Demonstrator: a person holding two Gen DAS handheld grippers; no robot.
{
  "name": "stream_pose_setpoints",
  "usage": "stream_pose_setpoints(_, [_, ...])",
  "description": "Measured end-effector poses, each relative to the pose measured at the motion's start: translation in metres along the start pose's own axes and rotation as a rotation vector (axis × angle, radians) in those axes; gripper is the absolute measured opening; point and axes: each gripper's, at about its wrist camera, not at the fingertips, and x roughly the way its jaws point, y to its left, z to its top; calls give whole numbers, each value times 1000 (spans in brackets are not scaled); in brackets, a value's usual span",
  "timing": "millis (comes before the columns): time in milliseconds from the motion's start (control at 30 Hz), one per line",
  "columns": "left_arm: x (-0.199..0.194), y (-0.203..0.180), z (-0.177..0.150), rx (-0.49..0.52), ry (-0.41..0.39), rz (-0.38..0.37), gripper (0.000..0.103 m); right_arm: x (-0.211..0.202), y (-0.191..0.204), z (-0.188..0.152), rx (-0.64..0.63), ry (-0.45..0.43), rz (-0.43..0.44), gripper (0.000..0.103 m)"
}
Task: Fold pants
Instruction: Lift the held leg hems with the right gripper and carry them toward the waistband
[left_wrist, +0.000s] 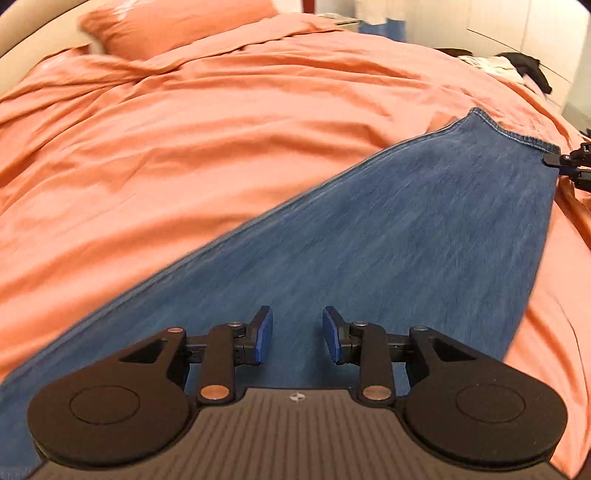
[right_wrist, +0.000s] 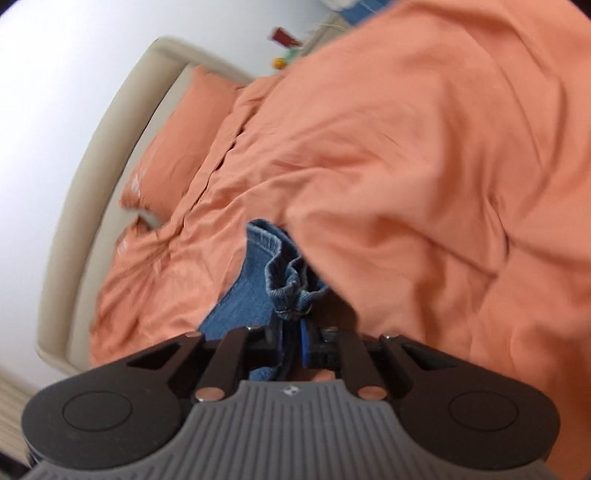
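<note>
Blue denim pants (left_wrist: 388, 236) are lying stretched across the orange duvet (left_wrist: 184, 155), running from under the left gripper (left_wrist: 297, 334) away toward its far right. That left gripper is hovering over the cloth with its blue pads parted, nothing between them. At the far hem, the right gripper (right_wrist: 299, 338) is pinching the bunched leg end, its pads closed tight on the denim directly ahead of it. An orange pillow (right_wrist: 184, 140) is sitting against the beige headboard (right_wrist: 99, 147), off to this gripper's left.
</note>
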Motion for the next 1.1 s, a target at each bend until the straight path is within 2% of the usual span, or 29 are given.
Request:
stream_pose_setpoints(133, [31,-10,22,33,-13,16,38,4,6,3,-61,14,-33,4])
stream_pose_setpoints(467, [79,-5,43,-34,-66,82,36,11,14,8,-163,51,-65,4])
stream_pose_setpoints(600, [77,-10,41,-36,-94,111,36,12,23,11,-195,44,-77,3])
stream_pose_setpoints(667, [63,-15,38,-22,-131,122,31,11,29,12,-202,36,-80,3])
stream_pose_setpoints(800, [29,-31,28,23,-156,35,31,5,44,14,-229,22,-82,3])
stream_pose_setpoints(900, [15,-51,12,67,-126,-42,28,1,56,15,-244,12,-88,3])
stream_pose_setpoints(1033, [2,-70,-20,98,-88,-88,23,-6,78,16,-280,-8,-86,3])
stream_pose_setpoints(1100, [-4,-75,-35,70,-80,-110,22,-9,90,16,-312,-21,-86,3])
